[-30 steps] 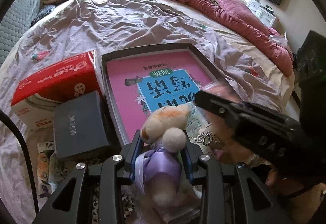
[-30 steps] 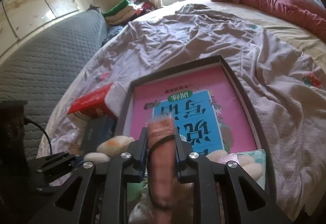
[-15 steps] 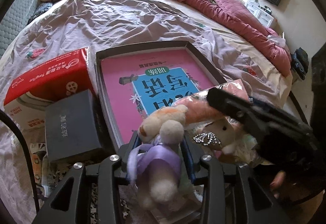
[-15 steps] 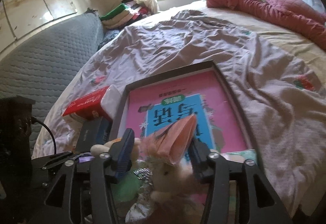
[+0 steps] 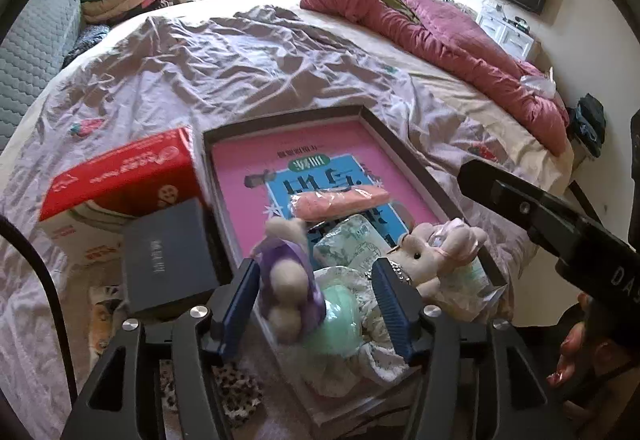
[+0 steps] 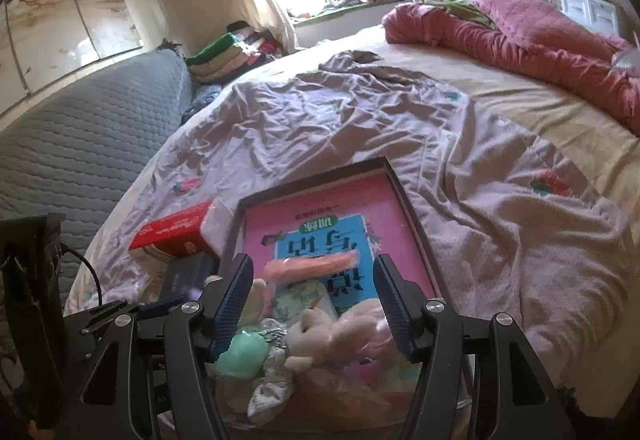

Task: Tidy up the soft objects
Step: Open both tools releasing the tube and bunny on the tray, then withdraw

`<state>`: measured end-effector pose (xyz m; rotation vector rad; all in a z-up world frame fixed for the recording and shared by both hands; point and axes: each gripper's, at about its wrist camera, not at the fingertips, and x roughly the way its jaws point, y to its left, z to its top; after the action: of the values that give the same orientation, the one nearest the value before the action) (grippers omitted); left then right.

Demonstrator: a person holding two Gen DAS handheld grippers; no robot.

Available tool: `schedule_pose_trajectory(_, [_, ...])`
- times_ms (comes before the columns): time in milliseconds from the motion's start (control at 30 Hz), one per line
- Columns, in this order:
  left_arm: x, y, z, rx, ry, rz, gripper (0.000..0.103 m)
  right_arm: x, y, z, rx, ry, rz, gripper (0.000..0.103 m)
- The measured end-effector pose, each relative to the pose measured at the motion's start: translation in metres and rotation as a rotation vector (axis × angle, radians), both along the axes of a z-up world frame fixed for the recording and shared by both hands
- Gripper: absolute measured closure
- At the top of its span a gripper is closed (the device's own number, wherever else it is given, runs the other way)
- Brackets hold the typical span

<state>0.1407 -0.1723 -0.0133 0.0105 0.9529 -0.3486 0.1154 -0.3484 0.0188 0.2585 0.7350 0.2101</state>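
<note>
A shallow dark-rimmed tray (image 5: 404, 148) with a pink and blue book lies on the bed; it also shows in the right wrist view (image 6: 408, 208). In it are an orange plush carrot (image 5: 340, 200) (image 6: 310, 265), a pale plush rabbit in pink (image 5: 436, 252) (image 6: 340, 336), a green round toy (image 5: 336, 324) (image 6: 238, 354) and a tissue pack (image 5: 356, 244). A small bear in a purple dress (image 5: 288, 280) lies between the jaws of my open left gripper (image 5: 316, 304), which no longer clamp it. My right gripper (image 6: 314, 304) is open and empty above the toys.
A red tissue box (image 5: 124, 176) and a dark grey box (image 5: 168, 252) sit left of the tray. A crumpled mauve sheet (image 5: 224, 60) covers the bed, with a red quilt (image 5: 452, 36) at the far right. A grey padded headboard (image 6: 80, 144) is at left.
My right gripper opened and let the carrot drop into the tray. My left gripper opened and released the purple-dressed bear. Both grippers drew back and up a little.
</note>
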Motion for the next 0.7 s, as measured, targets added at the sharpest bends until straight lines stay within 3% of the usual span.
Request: schedule_pose_trajectory(700, [-0.038, 0.092, 0.047, 0.036, -0.094, 0.171, 0.042, -0.032, 0.086, 0.046, -0.109, -0.091, 0.184, 0.034])
